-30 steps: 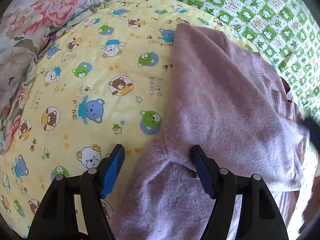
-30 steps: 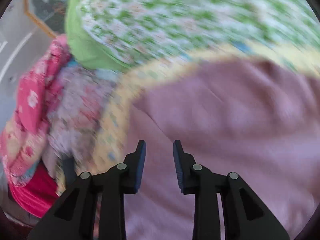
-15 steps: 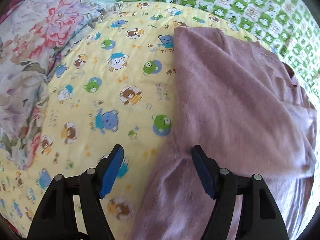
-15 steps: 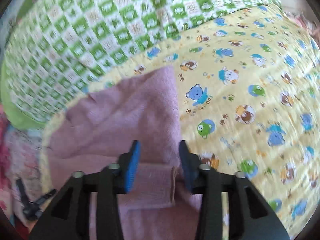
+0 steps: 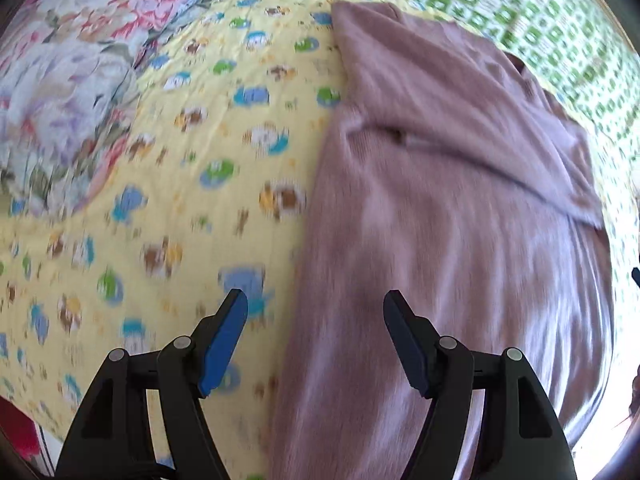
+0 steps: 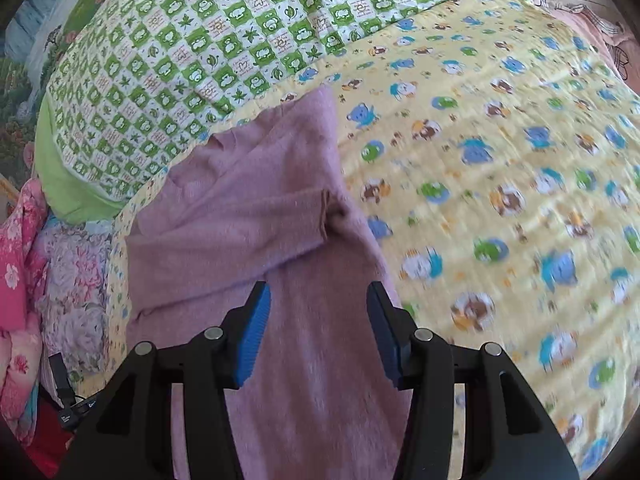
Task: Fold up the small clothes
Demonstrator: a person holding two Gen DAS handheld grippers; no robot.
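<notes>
Yellow bear-print bedding (image 6: 500, 128) gives us a flat folding surface; the pink sweater (image 6: 256, 216) lies there, one sleeve folded across. Left tongs (image 5: 316, 306) and right tongs (image 6: 318, 296) hover apart, empty, for regripping.

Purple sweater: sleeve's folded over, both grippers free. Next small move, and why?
Probably lower the left gripper onto the purple sweater near its long edge beside the yellow bear-print blanket. Its open fingers straddle that edge, and the lower body lies unfolded.
</notes>
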